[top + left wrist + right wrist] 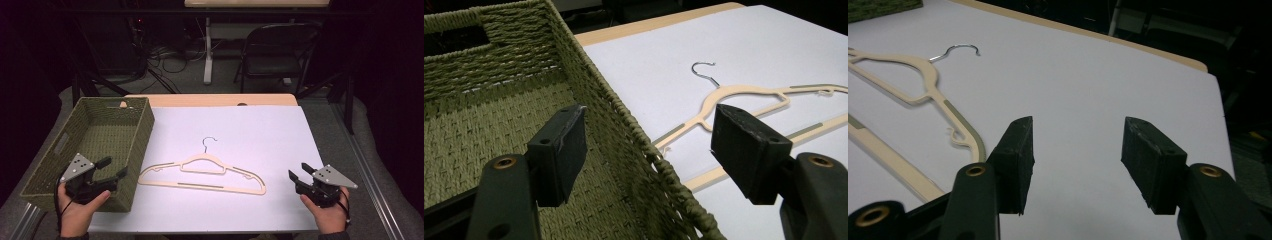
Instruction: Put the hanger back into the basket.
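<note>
A cream plastic hanger point(202, 175) with a metal hook lies flat on the white table cover point(235, 135), near the middle. My left gripper point(113, 168) is open and hovers over the near right corner of the green woven basket point(95, 145), left of the hanger. In the left gripper view the basket's wall point(614, 115) runs between the jaws, with the hanger point(744, 95) beyond. My right gripper point(299, 171) stands open near the table's front right, apart from the hanger's right end. The right gripper view shows the hanger point(923, 90) to the left of its empty jaws.
The basket holds nothing that I can see. A wooden table edge point(210, 100) shows past the white cover. Behind the table stand a dark folding chair point(280, 50), a white table leg point(207, 50) and cables on the floor.
</note>
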